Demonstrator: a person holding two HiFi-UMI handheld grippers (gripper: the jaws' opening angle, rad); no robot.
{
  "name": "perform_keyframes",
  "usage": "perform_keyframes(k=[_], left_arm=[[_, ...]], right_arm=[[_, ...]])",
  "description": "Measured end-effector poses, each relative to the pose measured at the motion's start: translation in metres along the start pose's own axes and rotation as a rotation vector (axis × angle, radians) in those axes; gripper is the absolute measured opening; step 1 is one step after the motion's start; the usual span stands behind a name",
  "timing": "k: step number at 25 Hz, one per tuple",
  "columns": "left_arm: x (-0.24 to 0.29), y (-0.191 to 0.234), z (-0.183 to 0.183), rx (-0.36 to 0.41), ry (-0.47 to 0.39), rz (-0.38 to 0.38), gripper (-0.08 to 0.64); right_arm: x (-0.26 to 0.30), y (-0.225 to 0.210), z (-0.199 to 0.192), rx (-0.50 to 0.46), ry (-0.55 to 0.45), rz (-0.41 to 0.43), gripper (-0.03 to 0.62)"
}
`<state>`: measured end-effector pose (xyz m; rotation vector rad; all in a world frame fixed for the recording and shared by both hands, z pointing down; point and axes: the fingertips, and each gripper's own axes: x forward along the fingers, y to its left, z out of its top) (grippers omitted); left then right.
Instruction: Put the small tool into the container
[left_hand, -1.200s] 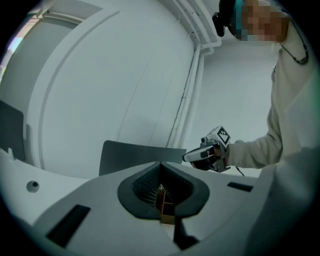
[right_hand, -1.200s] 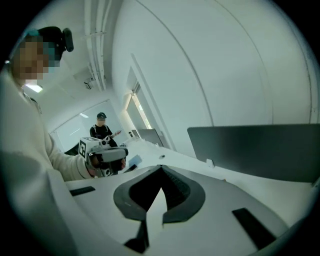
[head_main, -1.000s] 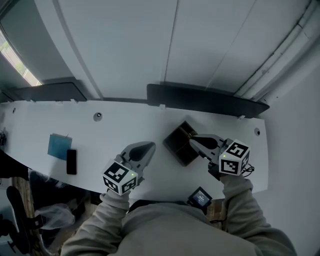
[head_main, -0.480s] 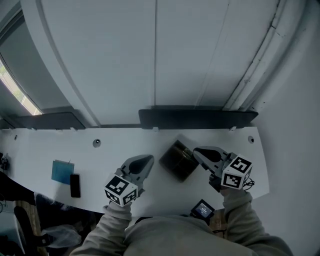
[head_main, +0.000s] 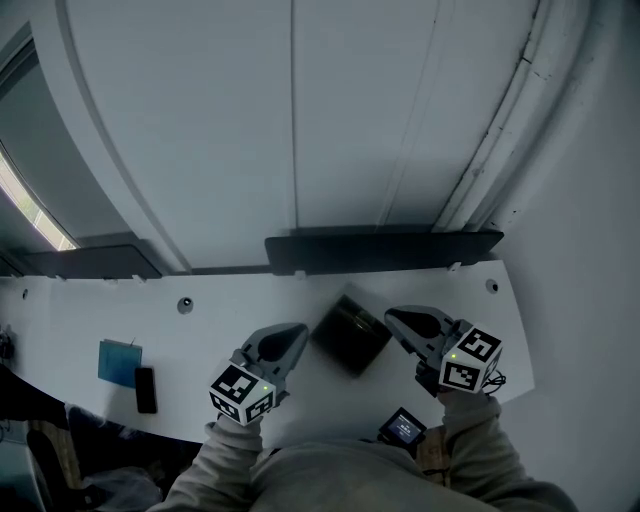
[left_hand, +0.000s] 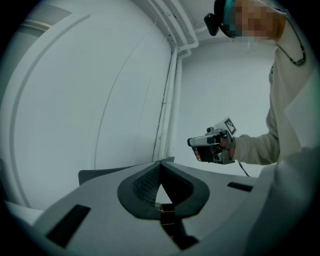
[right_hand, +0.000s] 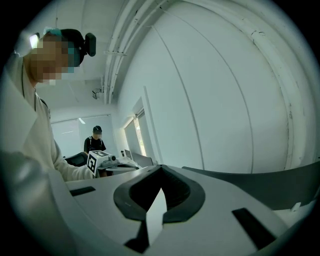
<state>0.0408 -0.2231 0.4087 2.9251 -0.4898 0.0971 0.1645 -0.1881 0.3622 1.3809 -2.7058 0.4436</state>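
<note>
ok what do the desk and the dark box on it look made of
Desk: smooth, matte white board, probably laminate, judging by the even colour and lack of grain. Dark box: dull near-black with no shine, perhaps plastic or fabric, but too blurred to settle.

Dark container (head_main: 350, 336) on the white table (head_main: 90, 310)
left gripper (head_main: 297, 331) and right gripper (head_main: 392, 316) hover either side of it, blue card (head_main: 119, 362) way off left

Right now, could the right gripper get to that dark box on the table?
Probably yes. The box on the white table shows close beside the right gripper, with nothing between them. The jaws are shut, so they must open to grasp it.
</note>
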Motion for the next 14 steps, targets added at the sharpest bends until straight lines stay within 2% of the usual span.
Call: perform_keyframes(k=[5, 14], left_arm=[[0.004, -0.006, 0.011, 0.020, -0.020, -0.022, -0.005], [0.012, -0.002, 0.009, 0.016, -0.027, -0.032, -0.005]], right_arm=[[-0.002, -0.004, -0.004, 0.008, 0.019, -0.025, 0.020], [0.001, -0.013, -0.007, -0.006, 0.044, -0.043, 0.020]])
